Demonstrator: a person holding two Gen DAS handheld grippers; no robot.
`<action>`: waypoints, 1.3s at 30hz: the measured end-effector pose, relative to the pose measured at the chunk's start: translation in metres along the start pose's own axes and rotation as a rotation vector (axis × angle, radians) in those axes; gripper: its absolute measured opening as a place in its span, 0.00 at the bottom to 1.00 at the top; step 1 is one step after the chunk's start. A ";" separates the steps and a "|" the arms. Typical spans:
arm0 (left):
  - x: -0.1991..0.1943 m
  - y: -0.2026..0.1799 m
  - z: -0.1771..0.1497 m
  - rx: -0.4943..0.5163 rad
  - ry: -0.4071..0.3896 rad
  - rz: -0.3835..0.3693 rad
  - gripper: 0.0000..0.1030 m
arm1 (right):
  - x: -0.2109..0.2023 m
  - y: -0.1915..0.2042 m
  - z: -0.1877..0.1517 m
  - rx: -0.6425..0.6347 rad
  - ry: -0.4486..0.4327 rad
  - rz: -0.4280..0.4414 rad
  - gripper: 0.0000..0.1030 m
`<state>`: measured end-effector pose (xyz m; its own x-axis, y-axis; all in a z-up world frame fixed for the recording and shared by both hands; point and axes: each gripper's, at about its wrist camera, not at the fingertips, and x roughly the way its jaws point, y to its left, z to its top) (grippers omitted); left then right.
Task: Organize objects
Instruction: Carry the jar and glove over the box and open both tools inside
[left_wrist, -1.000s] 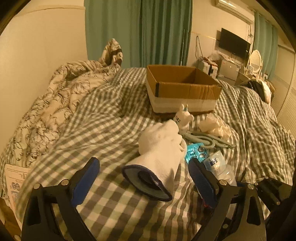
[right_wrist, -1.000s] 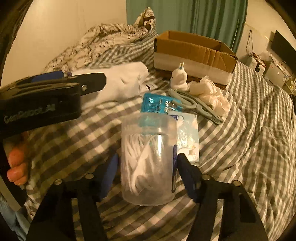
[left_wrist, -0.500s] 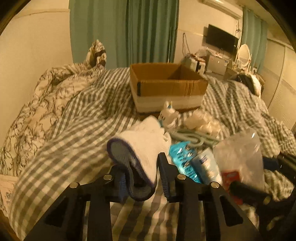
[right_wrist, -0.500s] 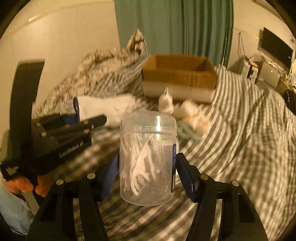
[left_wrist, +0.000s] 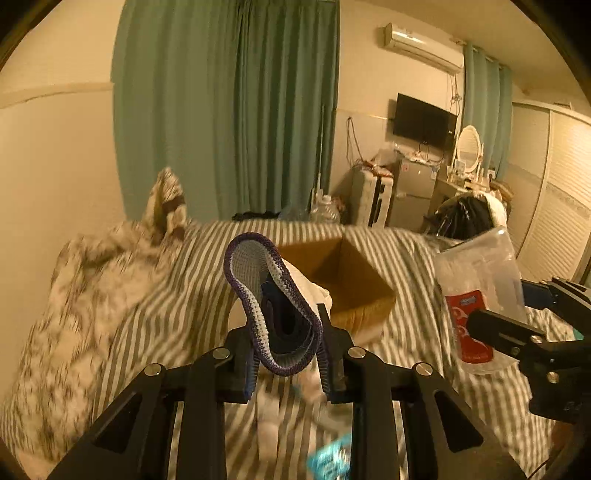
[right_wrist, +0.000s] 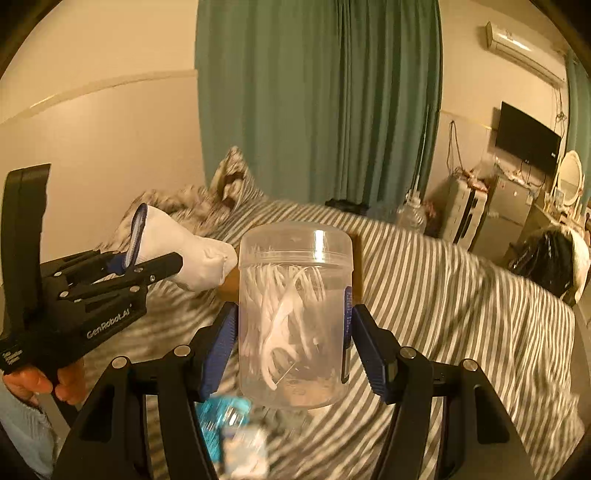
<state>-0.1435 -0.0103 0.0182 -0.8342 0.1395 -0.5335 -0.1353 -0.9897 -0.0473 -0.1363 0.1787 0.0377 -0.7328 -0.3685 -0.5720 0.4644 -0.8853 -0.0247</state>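
My left gripper (left_wrist: 286, 354) is shut on a white sock with a purple cuff (left_wrist: 269, 302), held up above the bed; the sock also shows in the right wrist view (right_wrist: 184, 247). My right gripper (right_wrist: 291, 339) is shut on a clear plastic jar of white floss picks (right_wrist: 295, 314), lifted off the bed; the jar shows at the right of the left wrist view (left_wrist: 480, 295). The open cardboard box (left_wrist: 351, 280) stands on the checked bedcover just beyond the sock.
A blue packet (right_wrist: 221, 417) and other small items lie blurred on the checked bedcover (right_wrist: 443, 295) below the grippers. A flowered quilt (left_wrist: 74, 295) lies at left. Green curtains, a TV and a dresser stand behind the bed.
Both grippers have risen and moved forward toward the box. The left gripper closed on the sock and lifted it. The jar stays gripped and is now higher.
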 end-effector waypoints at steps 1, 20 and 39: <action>0.011 -0.001 0.012 0.003 -0.002 0.004 0.26 | 0.010 -0.005 0.010 0.006 -0.003 -0.003 0.60; 0.190 0.010 0.006 0.029 0.129 -0.002 0.26 | 0.211 -0.067 0.034 0.148 0.126 0.054 0.60; 0.092 0.015 0.007 -0.014 -0.022 0.035 0.88 | 0.075 -0.037 0.044 0.145 -0.023 -0.041 0.85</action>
<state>-0.2261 -0.0123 -0.0262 -0.8498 0.1052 -0.5165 -0.0984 -0.9943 -0.0406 -0.2303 0.1715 0.0314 -0.7614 -0.3361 -0.5543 0.3582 -0.9308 0.0723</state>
